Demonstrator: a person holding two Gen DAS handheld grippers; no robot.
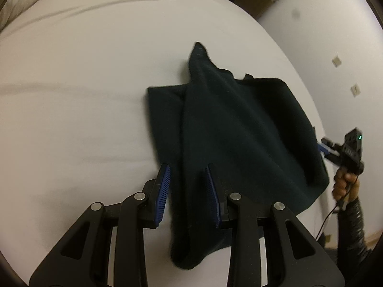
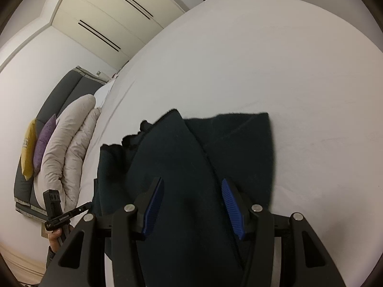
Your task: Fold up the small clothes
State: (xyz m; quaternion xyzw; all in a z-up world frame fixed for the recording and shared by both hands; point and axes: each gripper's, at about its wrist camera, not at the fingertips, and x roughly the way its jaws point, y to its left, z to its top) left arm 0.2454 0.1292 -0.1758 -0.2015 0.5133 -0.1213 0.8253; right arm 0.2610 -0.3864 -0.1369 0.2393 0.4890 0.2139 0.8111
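Observation:
A dark green garment (image 1: 239, 131) lies loosely folded on the white bed sheet (image 1: 83, 95), with one corner sticking up at its far end. My left gripper (image 1: 188, 169) hovers over its near left part. The blue pads stand apart, a strip of cloth runs beneath and between them, and they do not press on it. In the right wrist view the garment (image 2: 191, 155) fills the space under my right gripper (image 2: 192, 184), whose pads are wide apart and clear of the cloth. The right gripper (image 1: 323, 149) also shows at the garment's right edge, held by a hand (image 1: 344, 184).
The bed's edge curves past the garment on the right, with a white wall (image 1: 335, 35) beyond. A beige puffy duvet (image 2: 69, 148), a purple cushion (image 2: 44, 141) and a yellow cushion (image 2: 28, 148) lean at the bed's head. Cream wardrobe doors (image 2: 107, 12) stand behind.

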